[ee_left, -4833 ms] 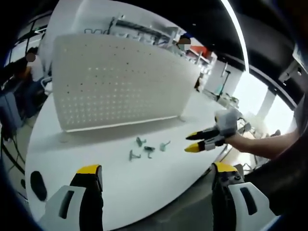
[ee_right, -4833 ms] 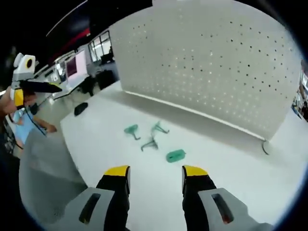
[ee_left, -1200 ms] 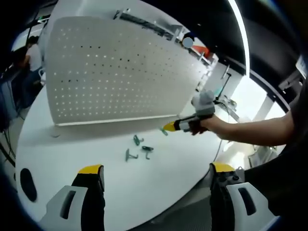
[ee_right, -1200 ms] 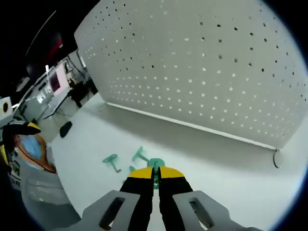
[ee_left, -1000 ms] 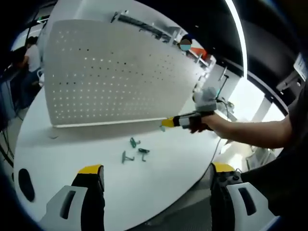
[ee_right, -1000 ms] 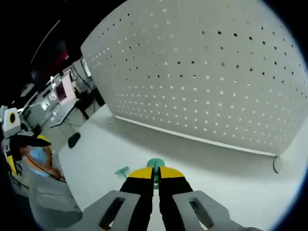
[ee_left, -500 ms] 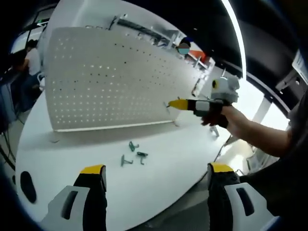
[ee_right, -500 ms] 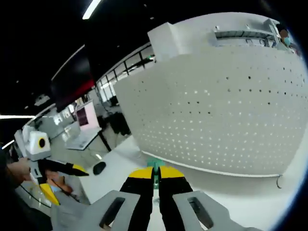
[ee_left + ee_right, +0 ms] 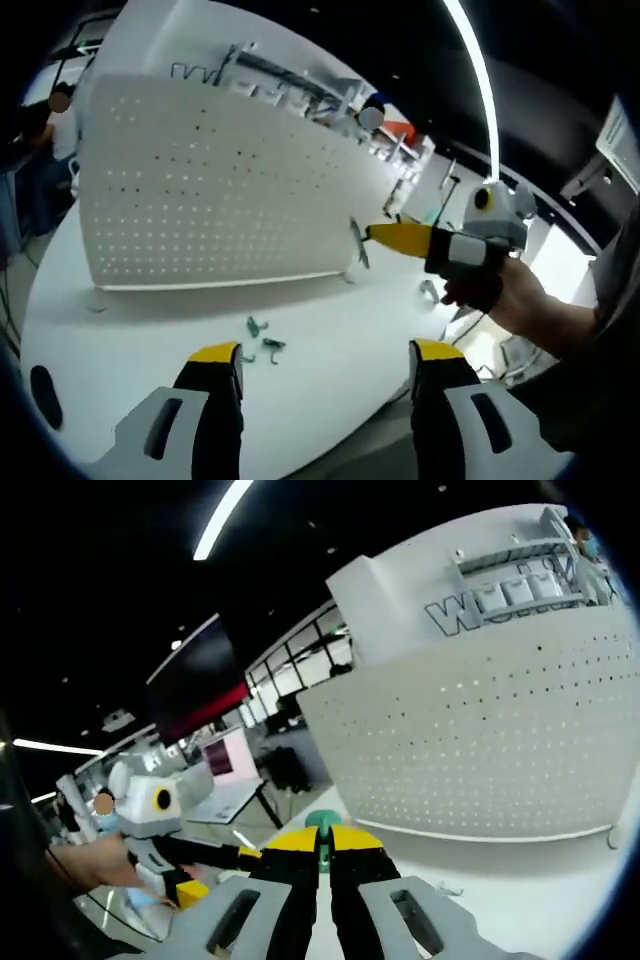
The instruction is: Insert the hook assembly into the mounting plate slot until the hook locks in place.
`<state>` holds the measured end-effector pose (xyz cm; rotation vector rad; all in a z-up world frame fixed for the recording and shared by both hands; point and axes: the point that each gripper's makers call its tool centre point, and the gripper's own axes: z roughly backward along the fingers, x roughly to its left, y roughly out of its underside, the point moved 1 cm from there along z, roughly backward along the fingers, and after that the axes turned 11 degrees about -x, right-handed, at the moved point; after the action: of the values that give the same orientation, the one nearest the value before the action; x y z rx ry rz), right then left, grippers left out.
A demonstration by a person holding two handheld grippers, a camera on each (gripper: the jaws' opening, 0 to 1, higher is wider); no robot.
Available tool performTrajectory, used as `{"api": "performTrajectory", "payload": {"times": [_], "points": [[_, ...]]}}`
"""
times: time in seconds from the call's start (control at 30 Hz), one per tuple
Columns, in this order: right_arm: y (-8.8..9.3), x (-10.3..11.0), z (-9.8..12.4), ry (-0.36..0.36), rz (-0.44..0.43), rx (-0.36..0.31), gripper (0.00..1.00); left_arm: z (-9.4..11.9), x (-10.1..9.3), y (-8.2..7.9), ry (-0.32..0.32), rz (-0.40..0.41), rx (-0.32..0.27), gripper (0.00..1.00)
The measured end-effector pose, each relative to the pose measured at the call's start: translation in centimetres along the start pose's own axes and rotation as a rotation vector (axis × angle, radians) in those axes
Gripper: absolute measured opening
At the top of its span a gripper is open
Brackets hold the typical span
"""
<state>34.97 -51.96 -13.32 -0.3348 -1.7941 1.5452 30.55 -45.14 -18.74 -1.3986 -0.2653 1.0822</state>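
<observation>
Right gripper [image 9: 372,232] pinching hook [image 9: 321,821], now lifted off table to pegboard [image 9: 220,190] height, centre frame; insertion next. Left gripper [image 9: 325,358] spread, idle. Spare hooks [image 9: 260,335] remain below.

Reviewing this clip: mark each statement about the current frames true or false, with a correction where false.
1. The right gripper is shut on a green hook. True.
2. The left gripper holds a hook. False: its jaws stand wide apart with nothing between them.
3. The held hook is already seated in the white pegboard. False: in the left gripper view it hangs in the air near the board's right edge, not in a hole.
4. Several green hooks lie on the white table in front of the pegboard. True.
5. The pegboard lies flat on the table. False: it stands upright.
</observation>
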Motion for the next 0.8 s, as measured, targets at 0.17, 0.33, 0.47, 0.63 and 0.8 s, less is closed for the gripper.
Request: {"api": "performTrajectory", "payload": {"times": [0.17, 0.33, 0.47, 0.63, 0.8], "points": [[0.7, 2.0, 0.3, -0.036, 0.012, 0.007, 0.01, -0.2, -0.6, -0.4, 0.023, 0.053, -0.031, 0.6], [1.4, 3.3, 0.4, -0.063, 0.007, 0.016, 0.01, -0.3, -1.1, -0.9, 0.045, 0.082, -0.057, 0.55], [1.8, 4.3, 0.3, -0.09, 0.027, 0.029, 0.01, -0.3, -1.2, -1.0, 0.054, 0.084, -0.059, 0.5], [1.8, 5.0, 0.2, -0.11, 0.028, 0.019, 0.01, -0.1, -1.2, -1.3, 0.067, 0.103, -0.071, 0.4], [2.2, 5.5, 0.2, -0.124, 0.038, 0.025, 0.01, -0.2, -1.2, -1.5, 0.077, 0.114, -0.081, 0.34]]}}
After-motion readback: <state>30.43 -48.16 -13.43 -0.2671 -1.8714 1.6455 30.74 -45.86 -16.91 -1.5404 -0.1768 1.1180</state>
